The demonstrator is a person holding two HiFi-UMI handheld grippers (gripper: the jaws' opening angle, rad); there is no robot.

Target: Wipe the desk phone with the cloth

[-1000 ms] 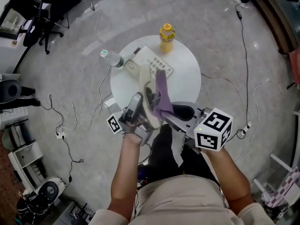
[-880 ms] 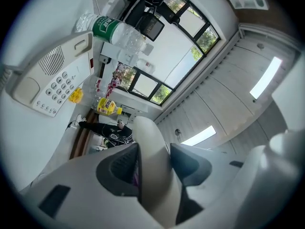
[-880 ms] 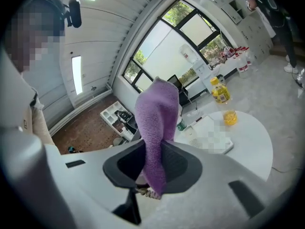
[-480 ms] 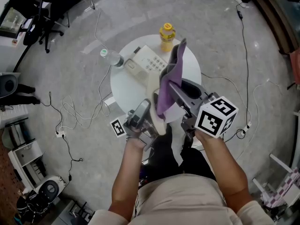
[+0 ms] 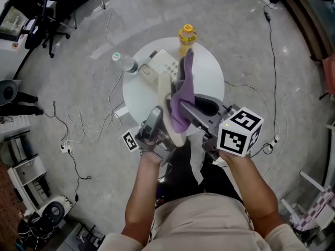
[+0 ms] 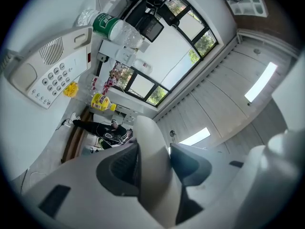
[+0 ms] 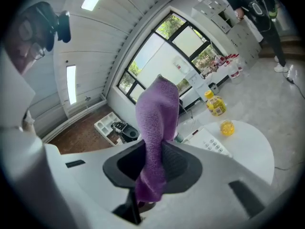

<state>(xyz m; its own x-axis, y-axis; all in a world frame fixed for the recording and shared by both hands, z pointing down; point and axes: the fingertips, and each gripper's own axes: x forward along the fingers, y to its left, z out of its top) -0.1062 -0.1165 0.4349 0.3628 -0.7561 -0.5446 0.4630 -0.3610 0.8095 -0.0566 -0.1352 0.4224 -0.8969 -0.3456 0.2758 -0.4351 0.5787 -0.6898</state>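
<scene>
Round white table [image 5: 212, 77] on a grey floor strewn with cables, and both tools are busy above it. The right gripper [image 7: 155, 165] is clamped tight on the purple cloth [image 7: 157, 111], with a long flap standing up past the jaws. The left gripper [image 6: 155, 163] is pinched round the cream handset [image 5: 166, 90], which is held up clear of the table. From above, the handset's long axis runs from the person out toward the base [image 5: 159, 64]. The cloth lies along its right flank and overlaps it, though I can't confirm real contact. Of the 2 hands, the right is the nearer for wiping, and I'd judge a stroke along that axis, not across. The base sits at the table's far left, well beyond the cloth, with a clear bottle [image 5: 123, 63] lying at its left and a yellow bottle [image 5: 187, 35] upright behind.
</scene>
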